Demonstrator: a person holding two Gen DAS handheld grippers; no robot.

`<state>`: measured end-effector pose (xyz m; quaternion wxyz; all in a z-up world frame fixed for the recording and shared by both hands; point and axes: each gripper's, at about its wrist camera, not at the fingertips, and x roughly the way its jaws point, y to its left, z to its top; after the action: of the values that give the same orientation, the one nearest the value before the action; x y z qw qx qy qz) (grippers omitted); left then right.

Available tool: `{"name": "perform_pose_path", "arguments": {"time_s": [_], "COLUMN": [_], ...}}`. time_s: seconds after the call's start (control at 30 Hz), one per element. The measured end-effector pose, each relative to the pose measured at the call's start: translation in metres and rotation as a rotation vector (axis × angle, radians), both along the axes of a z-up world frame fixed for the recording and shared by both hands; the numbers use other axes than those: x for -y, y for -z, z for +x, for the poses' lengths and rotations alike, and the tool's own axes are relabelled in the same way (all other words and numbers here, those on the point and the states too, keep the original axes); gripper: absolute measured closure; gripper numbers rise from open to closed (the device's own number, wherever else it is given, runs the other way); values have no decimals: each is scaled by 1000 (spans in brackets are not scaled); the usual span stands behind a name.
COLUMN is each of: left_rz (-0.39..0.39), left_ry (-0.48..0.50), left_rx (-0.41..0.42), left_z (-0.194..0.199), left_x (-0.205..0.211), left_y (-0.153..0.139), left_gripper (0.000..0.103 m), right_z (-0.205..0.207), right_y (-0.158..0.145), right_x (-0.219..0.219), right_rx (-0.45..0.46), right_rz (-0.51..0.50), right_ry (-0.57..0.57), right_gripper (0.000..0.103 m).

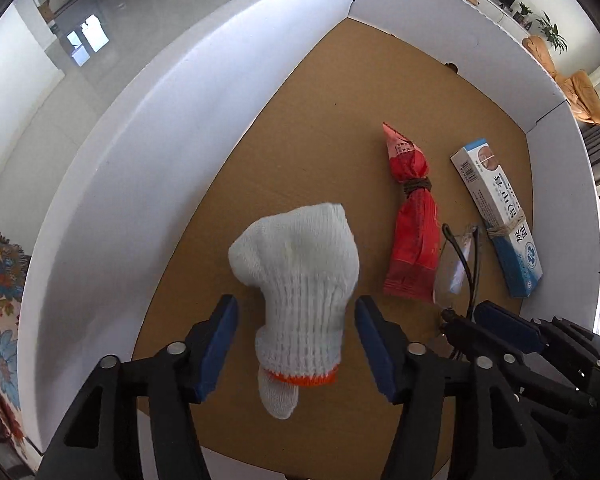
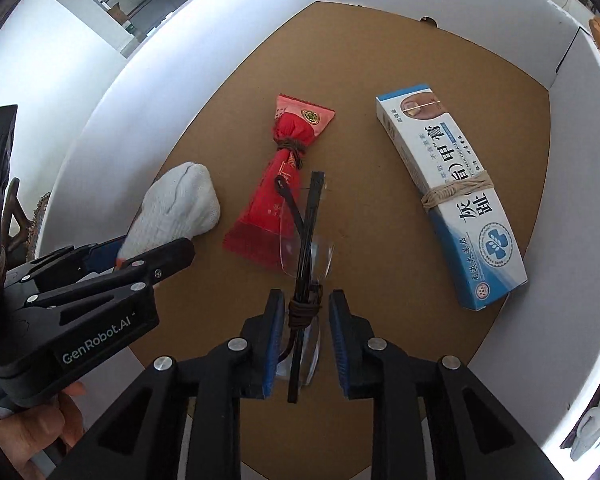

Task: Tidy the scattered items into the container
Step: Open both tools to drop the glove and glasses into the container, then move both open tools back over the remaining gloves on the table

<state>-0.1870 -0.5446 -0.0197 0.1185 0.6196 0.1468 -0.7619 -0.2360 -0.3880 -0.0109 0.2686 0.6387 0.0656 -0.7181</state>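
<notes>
Glove: white knitted cotton glove with an orange cuff band (image 1: 300,280) sits between the two blue pads of the left gripper (image 1: 296,344), over the brown floor of the box. The pads do not touch it.
Left gripper: let go, jaws wide apart.
Glasses: folded clear glasses with thin black arms, tied with brown string (image 2: 304,280), sit between the pads of the right gripper (image 2: 303,340), with a gap on each side.
Right gripper: let go, jaws a little apart.
Box: big white cardboard box with a brown floor (image 1: 180,128) holds everything.
Red packet: red shiny packet tied with brown string (image 2: 284,192) lies flat in the middle, its low end under the glasses.
Cream box: long blue and white cardboard box with a rubber band (image 2: 452,196) lies flat near the right wall.
Hand: a person's hand (image 2: 32,428) holds the left gripper.
</notes>
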Motion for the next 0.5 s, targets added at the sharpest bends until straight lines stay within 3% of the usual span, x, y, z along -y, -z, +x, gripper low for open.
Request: {"name": "perform_pose_path", "arguments": {"time_s": [0.03, 0.37, 0.5], "left_rz": [-5, -40, -124], "left_ry": [-8, -31, -44], "left_rx": [-12, -130, -278], "left_z": [2, 32, 59], "left_x": [-1, -26, -48], "left_y": [-3, -46, -90], "left_gripper": [22, 22, 22], "right_z": [-1, 4, 16], "right_y": [-3, -36, -66], "right_x": [-2, -29, -56], "right_rx": [-16, -71, -139], "right_rz": [2, -29, -99], "right_ry": [3, -19, -27], "right_gripper": [68, 68, 68]}}
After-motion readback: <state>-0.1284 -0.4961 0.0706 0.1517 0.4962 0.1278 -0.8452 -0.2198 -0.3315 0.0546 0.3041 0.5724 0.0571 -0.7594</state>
